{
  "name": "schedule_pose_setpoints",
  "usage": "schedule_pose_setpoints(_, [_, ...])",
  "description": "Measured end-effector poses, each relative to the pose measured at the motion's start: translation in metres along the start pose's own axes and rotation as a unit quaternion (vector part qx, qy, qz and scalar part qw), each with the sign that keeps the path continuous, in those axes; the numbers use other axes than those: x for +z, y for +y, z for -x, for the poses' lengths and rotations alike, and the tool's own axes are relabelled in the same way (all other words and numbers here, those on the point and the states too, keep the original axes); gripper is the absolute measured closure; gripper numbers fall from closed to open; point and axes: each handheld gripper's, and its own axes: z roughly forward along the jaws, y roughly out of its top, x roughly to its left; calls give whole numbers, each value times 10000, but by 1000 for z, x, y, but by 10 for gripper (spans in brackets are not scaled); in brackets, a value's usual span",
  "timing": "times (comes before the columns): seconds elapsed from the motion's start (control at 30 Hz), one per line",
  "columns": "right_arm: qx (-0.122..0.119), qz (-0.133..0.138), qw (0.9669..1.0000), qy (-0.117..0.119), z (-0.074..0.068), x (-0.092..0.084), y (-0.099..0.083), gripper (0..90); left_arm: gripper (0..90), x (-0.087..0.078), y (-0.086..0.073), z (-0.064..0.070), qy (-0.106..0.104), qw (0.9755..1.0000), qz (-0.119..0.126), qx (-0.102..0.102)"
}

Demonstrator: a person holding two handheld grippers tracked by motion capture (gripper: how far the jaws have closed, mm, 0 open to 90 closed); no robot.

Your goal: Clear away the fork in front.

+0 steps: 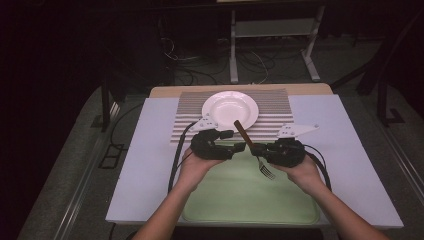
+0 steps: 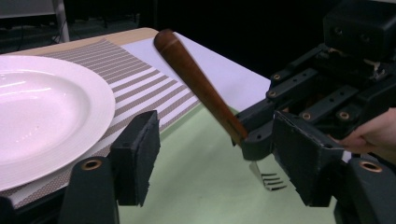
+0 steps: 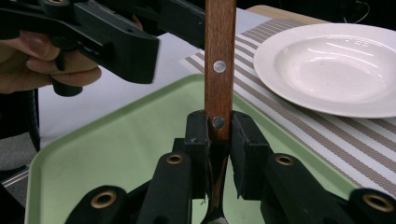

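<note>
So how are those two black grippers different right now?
The right gripper has its jaws shut on the wooden handle of a fork, prongs pointing down over the green tray. The left gripper holds nothing: its jaws stand apart, the fork handle in front of them untouched. Both are black, hand-held, and face each other just short of the white plate.

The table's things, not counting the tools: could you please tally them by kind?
Plate: 1
Fork: 1
Striped placemat: 1
Green tray: 1
Total: 4
</note>
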Motion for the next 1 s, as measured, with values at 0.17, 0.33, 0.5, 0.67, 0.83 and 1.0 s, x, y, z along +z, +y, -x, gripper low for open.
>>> schedule_pose_setpoints(0.17, [-97,-21,9999,40,-7,6,1,770,426,3,1,0,-67,9998,85,-152])
schedule_pose_setpoints(0.33, [-164,-11,9999,48,-13,12,3,770,531,4,0,-1,-131,9994,139,-295])
schedule_pose_setpoints(0.5, [-240,-7,9997,16,-18,16,4,770,631,5,-2,-1,-183,9989,162,-392])
schedule_pose_setpoints(0.67, [-320,-34,9995,-33,-23,18,4,772,745,4,-2,-1,-314,9982,251,-443])
schedule_pose_setpoints(0.83, [-328,-13,9995,-22,-23,18,4,770,767,4,-1,1,-345,9982,291,-401])
schedule_pose_setpoints(1.0, [-269,-3,9996,98,-19,16,4,609,779,-2,1,-1,-334,9982,305,-388])
